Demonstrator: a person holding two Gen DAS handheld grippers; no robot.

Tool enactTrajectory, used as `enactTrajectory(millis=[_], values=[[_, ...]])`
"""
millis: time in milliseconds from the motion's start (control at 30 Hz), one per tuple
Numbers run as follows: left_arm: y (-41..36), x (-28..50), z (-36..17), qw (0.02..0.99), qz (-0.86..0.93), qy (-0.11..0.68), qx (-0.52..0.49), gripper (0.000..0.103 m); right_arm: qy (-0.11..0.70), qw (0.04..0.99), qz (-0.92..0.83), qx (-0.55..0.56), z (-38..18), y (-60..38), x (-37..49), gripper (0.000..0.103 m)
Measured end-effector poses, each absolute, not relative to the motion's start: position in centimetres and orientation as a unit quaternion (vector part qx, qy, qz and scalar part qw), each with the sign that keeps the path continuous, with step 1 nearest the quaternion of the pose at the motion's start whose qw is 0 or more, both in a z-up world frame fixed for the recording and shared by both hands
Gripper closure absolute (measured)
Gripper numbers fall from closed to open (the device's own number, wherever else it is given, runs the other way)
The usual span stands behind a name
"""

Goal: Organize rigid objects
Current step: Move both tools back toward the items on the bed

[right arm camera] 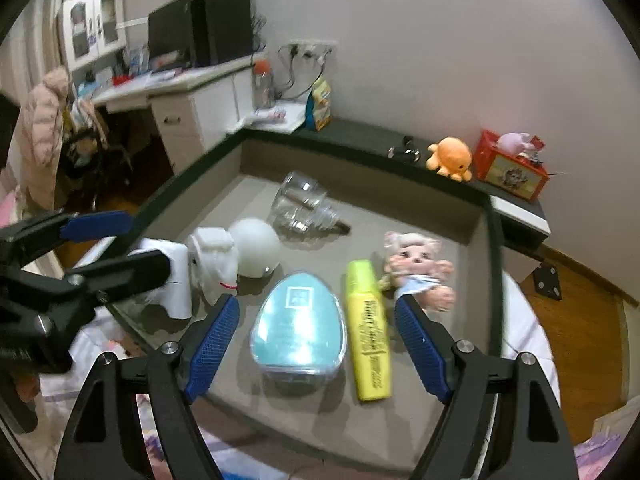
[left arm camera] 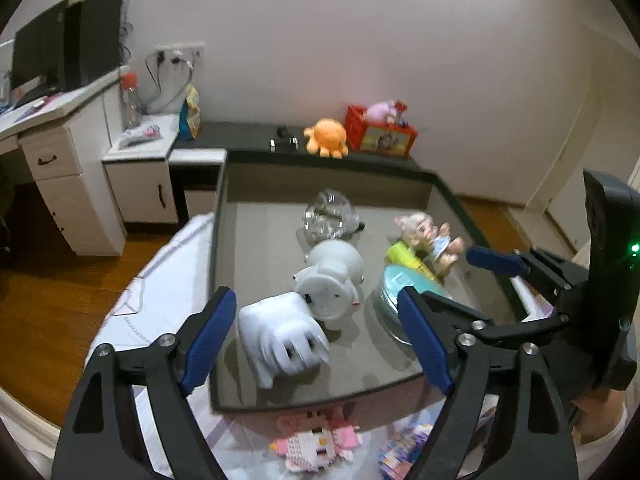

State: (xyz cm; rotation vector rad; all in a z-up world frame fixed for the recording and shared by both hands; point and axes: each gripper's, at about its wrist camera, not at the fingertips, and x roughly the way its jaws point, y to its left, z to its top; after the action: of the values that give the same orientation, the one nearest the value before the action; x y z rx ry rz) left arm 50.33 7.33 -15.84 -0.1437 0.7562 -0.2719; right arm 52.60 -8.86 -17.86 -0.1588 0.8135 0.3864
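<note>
**user_a:** So how far along does this tidy-up look? The grey tray already holds a fair pile: the teal egg-shaped case next to the yellow highlighter, a small doll just past it, a clear glass jar lying on its side near the back, plus a white round lamp and a white animal-shaped toy.

**user_b:** Mostly done by the look of it, but not finished. In the left wrist view a pink brick-built figure sits on the bedsheet just outside the tray's near wall, so that one probably goes in next. There's also a white blocky toy inside, near the front.

**user_a:** And the grippers?

**user_b:** Both spread wide and carrying nothing. The left gripper straddles that blocky toy without its pads pressing it; the right gripper hangs over the teal case and highlighter, likewise not touching.
</note>
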Motion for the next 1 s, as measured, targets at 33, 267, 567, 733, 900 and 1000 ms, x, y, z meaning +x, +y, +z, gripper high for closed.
enactTrajectory(millis=[33,267,567,733,900,1000], values=[[7.4,49.5,-15.3,0.922,-0.132,0.358,-0.069,0.010,0.389,0.899,0.186,-0.070,-17.4,-9.2,52.2,0.022],[7.3,43.0,-12.2,0.948,-0.106,0.298,-0.037,0.000,0.332,0.928,0.160,-0.048,-14.1,-11.2,46.8,0.017],[6.0,34.5,-12.6,0.957,-0.064,0.283,-0.006,0.000,0.270,0.951,0.150,-0.015,-12.2,-13.3,37.9,0.000],[5.3,30.3,-12.6,0.962,-0.078,0.260,-0.017,0.000,0.253,0.959,0.124,-0.018,-12.8,-14.3,33.8,0.000],[4.9,27.8,-13.4,0.965,-0.069,0.252,-0.006,0.000,0.257,0.960,0.112,-0.004,-14.4,-15.3,30.3,0.000],[4.8,26.8,-14.2,0.963,-0.068,0.259,-0.004,0.000,0.252,0.962,0.107,0.003,-15.2,-15.9,28.8,0.000]])
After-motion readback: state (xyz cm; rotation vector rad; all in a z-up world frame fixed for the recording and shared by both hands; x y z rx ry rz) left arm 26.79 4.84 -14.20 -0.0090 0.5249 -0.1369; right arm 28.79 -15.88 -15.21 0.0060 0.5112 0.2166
